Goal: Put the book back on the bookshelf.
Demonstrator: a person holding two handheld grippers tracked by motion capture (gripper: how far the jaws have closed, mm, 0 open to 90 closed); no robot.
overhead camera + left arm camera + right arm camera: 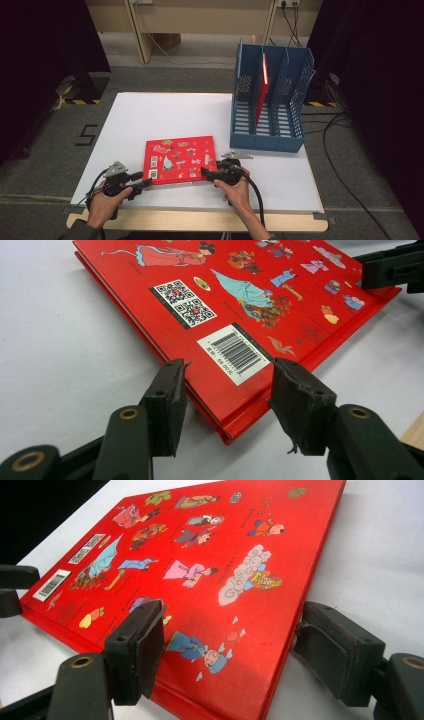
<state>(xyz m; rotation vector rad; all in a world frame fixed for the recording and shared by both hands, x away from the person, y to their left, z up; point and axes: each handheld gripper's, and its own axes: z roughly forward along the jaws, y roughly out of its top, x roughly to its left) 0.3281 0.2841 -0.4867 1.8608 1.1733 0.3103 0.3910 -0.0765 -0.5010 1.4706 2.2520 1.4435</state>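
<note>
A: Start with the big things. What is on the white table (150,115)?

B: A blue file rack (270,100) stands at the far right, with one red book (263,87) already upright in its middle slot. Near the front edge, left of centre, a flat red picture book (181,159) lies cover-side down, barcode and stickers up.

A: And the tongs?

B: The left gripper (142,184) has closed as far as it goes here, its jaws astride the book's near-left corner; in the left gripper view (227,390) one pad sits against the edge on the spine side, while the other stands just off the bottom edge, so I'd call the bite partial. The right gripper (206,173) is spread wide across the near-right corner; in its own view (225,645) one pad rests over the cover, the other is beside the edge, and I cannot tell that either presses.

A: What might go wrong?

B: Corner holds are weak. If the book is lifted now, I'd expect it to pivot or slide out of the left pads, because they catch only a sliver of a glossy cover. The right side, not clamped, would let that end sag or drop. Tilted badly, it could also knock the rack's dividers or the upright book.
</note>
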